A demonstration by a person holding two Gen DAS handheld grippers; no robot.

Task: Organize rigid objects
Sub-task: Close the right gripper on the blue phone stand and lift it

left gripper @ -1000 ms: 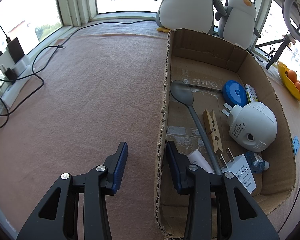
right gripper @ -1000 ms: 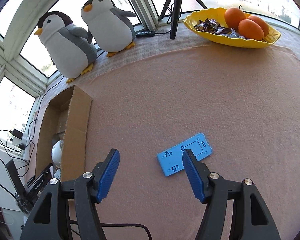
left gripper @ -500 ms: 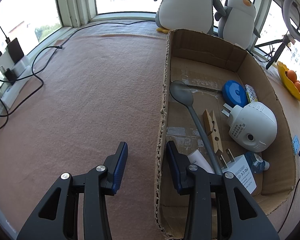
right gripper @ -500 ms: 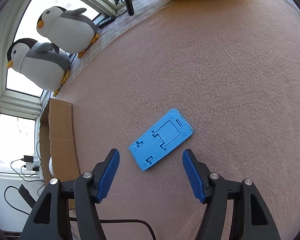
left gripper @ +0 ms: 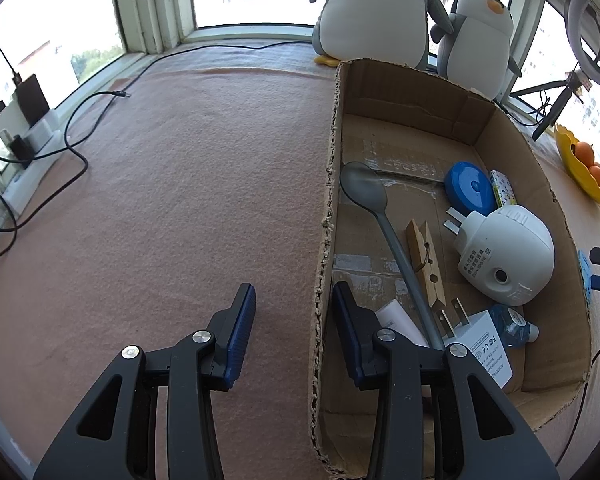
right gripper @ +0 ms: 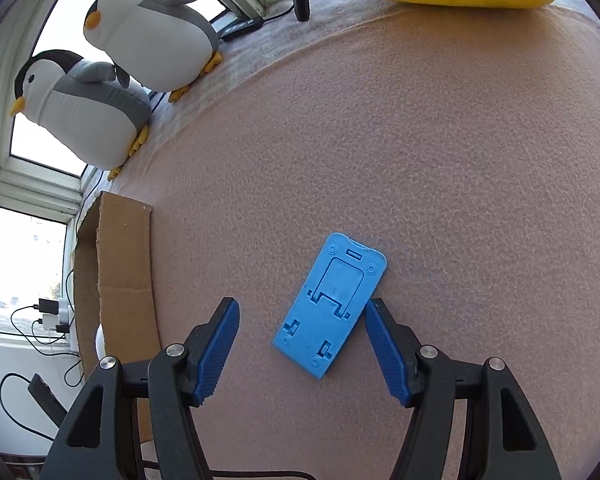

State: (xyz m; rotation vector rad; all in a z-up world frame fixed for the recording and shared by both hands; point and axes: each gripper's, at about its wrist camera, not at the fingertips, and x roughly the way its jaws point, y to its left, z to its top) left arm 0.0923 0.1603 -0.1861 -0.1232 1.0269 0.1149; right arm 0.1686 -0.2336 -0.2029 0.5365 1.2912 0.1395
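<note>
**Inspector:** One change to log?

**Operator:** Yes. My right gripper [right gripper: 302, 344] has dropped and turned over the blue phone stand [right gripper: 329, 305]; its spread jaws now bracket the stand, right pad at its edge. I judge a pinch comes next. The stand lies flat, just right of the cardboard box [right gripper: 126, 276].

**Inspector:** Box contents?

**Operator:** Grey spoon [left gripper: 374, 216], clothespin [left gripper: 425, 261], blue disc [left gripper: 469, 189], white plug lamp [left gripper: 504, 254], charger [left gripper: 486, 346]. My left gripper [left gripper: 292, 318] is unchanged, spread astride the box's left wall, empty.
</note>
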